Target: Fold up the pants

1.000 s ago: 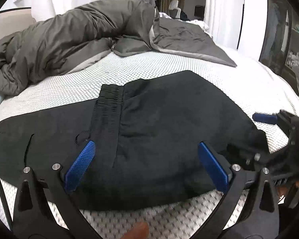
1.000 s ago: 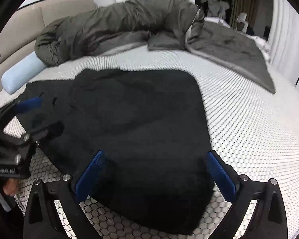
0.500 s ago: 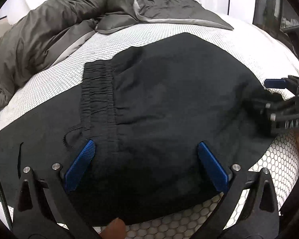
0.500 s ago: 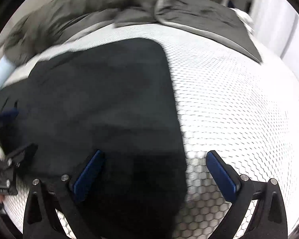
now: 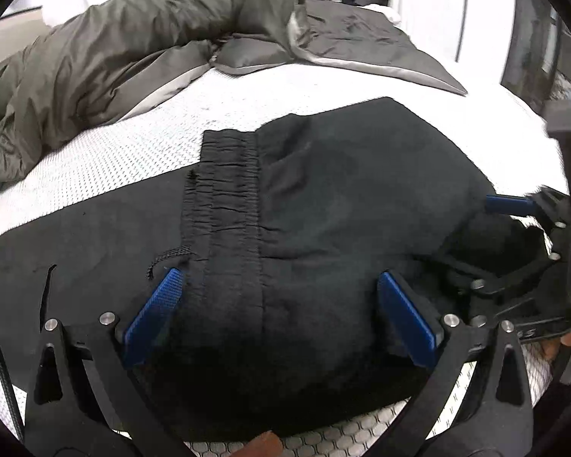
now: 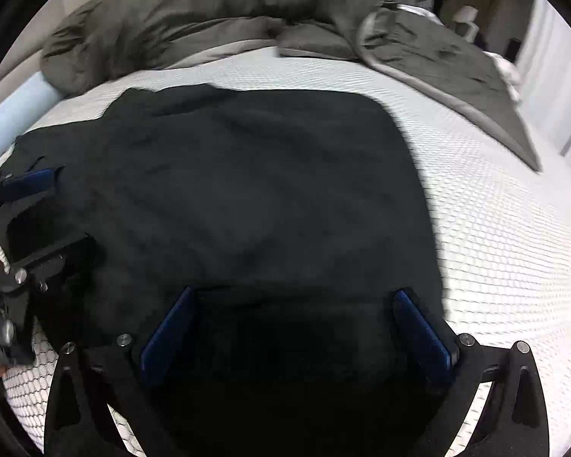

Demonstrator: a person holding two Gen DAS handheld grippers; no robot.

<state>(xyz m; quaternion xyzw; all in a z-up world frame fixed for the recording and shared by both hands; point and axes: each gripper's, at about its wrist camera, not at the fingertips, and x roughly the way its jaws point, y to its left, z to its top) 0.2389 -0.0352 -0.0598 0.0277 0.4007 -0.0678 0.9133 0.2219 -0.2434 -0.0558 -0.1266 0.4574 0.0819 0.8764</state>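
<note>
Black pants [image 5: 323, 236] flat on white mattress [image 5: 247, 99], frame centre; waistband [image 5: 228, 190] at 11 o'clock lies over lower layer, so one fold judged done. Left gripper [image 5: 281, 316] and right gripper [image 6: 293, 331] both spread wide, gripping nothing, over near edge at 6 o'clock. Further folds remain.

Near edge of black pants [image 5: 323, 228] hidden behind left gripper [image 5: 281, 316] frame; whether the blue pads [image 5: 152, 316] touch the fabric cannot be told. Same for right gripper [image 6: 293, 327]: cloth between its spread fingers sits in deep shadow, fold lines unreadable. Left end of pants cut off at frame edge in left wrist view. Right wrist view motion-blurred, especially the mattress [image 6: 495, 228] weave and grey duvet [image 6: 209, 19]. Pale blue bolster [image 6: 15, 114] partly covered by duvet and cropped. Background furniture past the bed too small to identify.
</note>
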